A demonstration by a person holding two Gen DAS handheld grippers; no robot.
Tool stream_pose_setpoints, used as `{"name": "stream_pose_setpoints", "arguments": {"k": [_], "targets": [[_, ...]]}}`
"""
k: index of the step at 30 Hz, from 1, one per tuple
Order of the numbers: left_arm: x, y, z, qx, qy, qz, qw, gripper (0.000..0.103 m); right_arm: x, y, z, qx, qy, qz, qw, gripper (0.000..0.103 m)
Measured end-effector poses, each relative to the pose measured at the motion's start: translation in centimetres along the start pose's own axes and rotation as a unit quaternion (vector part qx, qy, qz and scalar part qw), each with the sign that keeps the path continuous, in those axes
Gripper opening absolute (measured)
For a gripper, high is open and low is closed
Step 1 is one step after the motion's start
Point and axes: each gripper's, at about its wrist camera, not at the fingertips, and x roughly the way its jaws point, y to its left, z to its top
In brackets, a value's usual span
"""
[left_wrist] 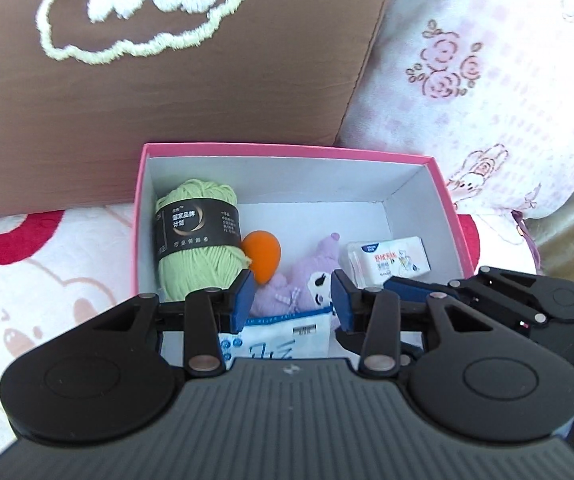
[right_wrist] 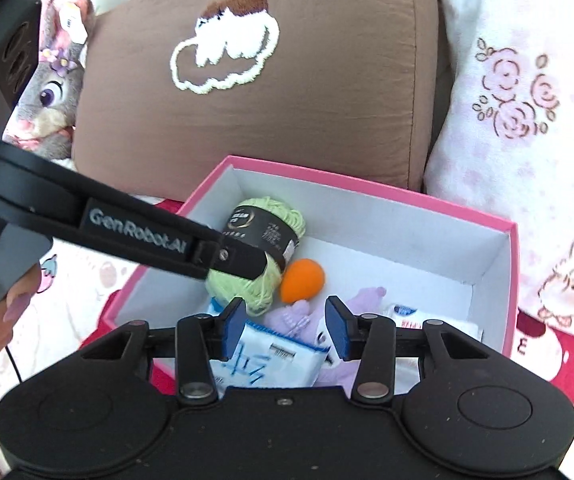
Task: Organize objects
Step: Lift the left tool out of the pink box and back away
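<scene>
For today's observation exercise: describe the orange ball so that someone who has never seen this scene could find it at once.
Find the pink box in front of the brown cushion. Inside, near its left wall, lies a green yarn skein. The orange ball touches the yarn's right side, just above the purple plush; it is the only smooth, plain orange thing there.

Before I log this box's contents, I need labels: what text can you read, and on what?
"GenRobot.AI": on the left gripper's side.
Yarn ball black band: Chinese print, too small to read.
Tissue pack: Chinese print, blurred.
White-and-blue pouch: barcode label and blue characters, partly hidden, unreadable.
"E": on the red print of the bedsheet.
</scene>
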Motion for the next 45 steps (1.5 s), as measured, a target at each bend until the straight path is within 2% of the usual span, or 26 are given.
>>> {"name": "stream_pose_setpoints", "arguments": {"k": [3, 4, 7, 9, 12, 15, 20, 27, 36, 45], "targets": [[-1.8, -0.2, -0.6, 0.006, -0.005, 0.006, 1.0, 0.041, -1.5, 0.5, -0.7, -0.01, 0.004, -0.003, 1.0, 0.05], [-2.4, -0.4, -0.8, 0.01, -0.006, 0.015, 0.9998, 0.041, -3.1, 1.2, -0.9, -0.017, 0.001, 0.0, 1.0, 0.05], [-4.2, -1.1, -1.5, 0.027, 0.001, 0.029, 0.9992, 0.041, -3.9, 1.7, -0.9, -0.021, -0.007, 0.008, 1.0, 0.053], [-5.3, -1.4, -2.0, 0.034, 0.004, 0.029, 0.999, 0.041, -5.0, 2.0, -1.2, -0.023, -0.017, 0.011, 1.0, 0.053], [-7.2, -2.0, -3.1, 0.046, -0.012, 0.024, 0.9986, 0.044, -6.8, 2.2, -1.7, -0.017, -0.032, 0.018, 0.999, 0.053], [-8.7, -2.1, -4.3, 0.04, -0.018, 0.016, 0.9989, 0.046, -7.9, 2.5, -2.2, -0.009, -0.041, 0.022, 0.999, 0.053], [-11.3, -2.5, -6.2, 0.048, -0.032, 0.029, 0.9979, 0.048, -11.1, 3.6, -3.0, -0.009, -0.07, -0.011, 0.997, 0.053], [-14.9, -3.4, -9.2, 0.07, -0.044, 0.054, 0.9951, 0.053, -13.7, 4.5, -4.0, -0.003, -0.084, -0.022, 0.996, 0.058], [-17.1, -3.9, -12.2, 0.069, -0.045, 0.059, 0.9949, 0.058, -15.6, 5.7, -6.9, 0.024, -0.087, -0.029, 0.995, 0.063], [-16.7, -3.3, -14.4, 0.052, -0.026, 0.063, 0.9963, 0.066, -16.2, 5.6, -9.1, 0.043, -0.078, -0.051, 0.995, 0.068]]}}
